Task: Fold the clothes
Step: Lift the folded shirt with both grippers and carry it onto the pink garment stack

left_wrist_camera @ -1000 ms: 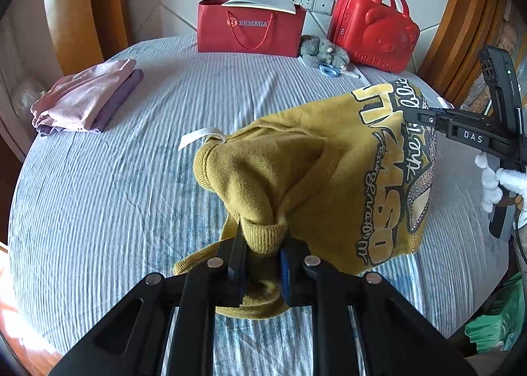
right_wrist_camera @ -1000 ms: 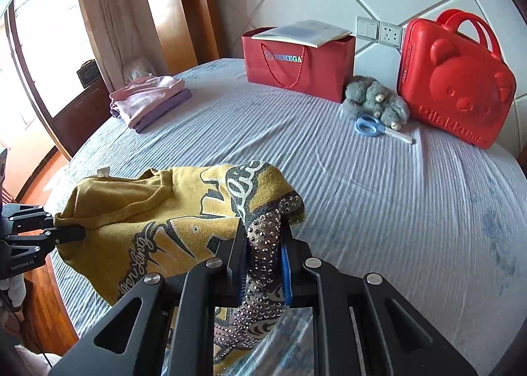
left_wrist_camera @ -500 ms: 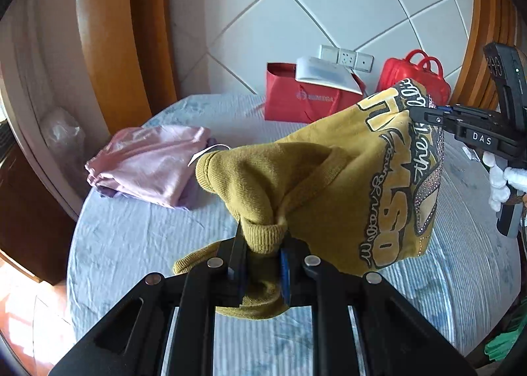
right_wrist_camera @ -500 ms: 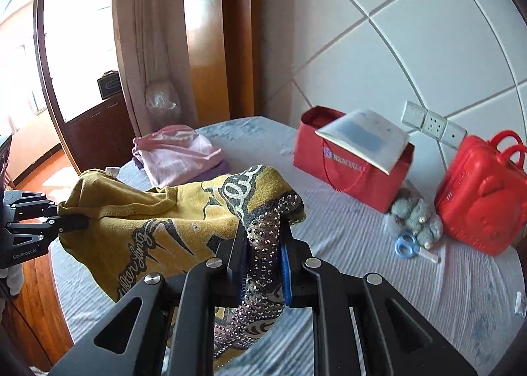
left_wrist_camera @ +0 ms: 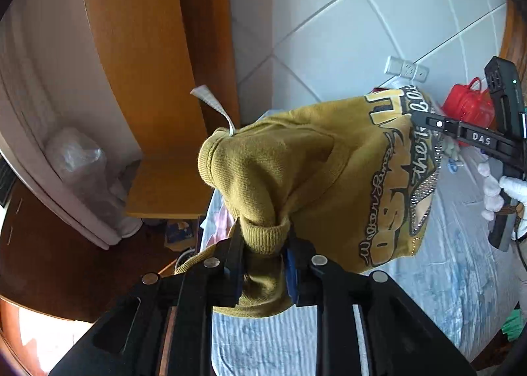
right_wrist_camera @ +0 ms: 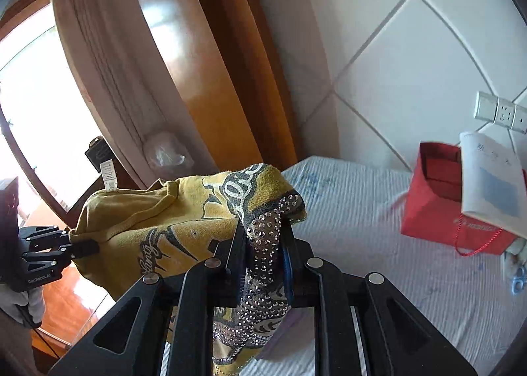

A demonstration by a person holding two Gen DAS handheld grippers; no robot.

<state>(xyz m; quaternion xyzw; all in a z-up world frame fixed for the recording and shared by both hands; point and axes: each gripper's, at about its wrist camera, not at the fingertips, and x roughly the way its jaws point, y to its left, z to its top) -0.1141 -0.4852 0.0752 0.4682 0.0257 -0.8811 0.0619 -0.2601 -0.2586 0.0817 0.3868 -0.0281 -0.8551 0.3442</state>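
Far left, beside a wooden panel: a crumpled clear plastic bag (left_wrist_camera: 72,155), contents impossible to make out. Right of it, a white care label (left_wrist_camera: 210,99) sticking up from the collar of a mustard-yellow sweatshirt (left_wrist_camera: 313,171), held in the air over the near left part of a bed (left_wrist_camera: 461,277) with a pale blue striped sheet.

Near centre: the left gripper (left_wrist_camera: 263,237), jaws opening, a ribbed cuff bunched between the blue pads and touching both. Just behind it, a sliver of pink cloth (left_wrist_camera: 220,217), mostly hidden by the sweatshirt.

Further right: the sweatshirt's printed front, lettering folded and only partly readable, studded edge pinched by the right gripper (left_wrist_camera: 415,119), jaws pressed together on the cloth. Below that gripper, a white-gloved hand (left_wrist_camera: 500,191), cut off at the frame edge.

Far right, against the tiled wall: a red handled case (left_wrist_camera: 467,105), blurred and largely hidden behind the gripper. From the right wrist view: an open red paper bag (right_wrist_camera: 434,204), inside in shadow and nothing in it discernible, a white booklet (right_wrist_camera: 490,185) leaning across its top.
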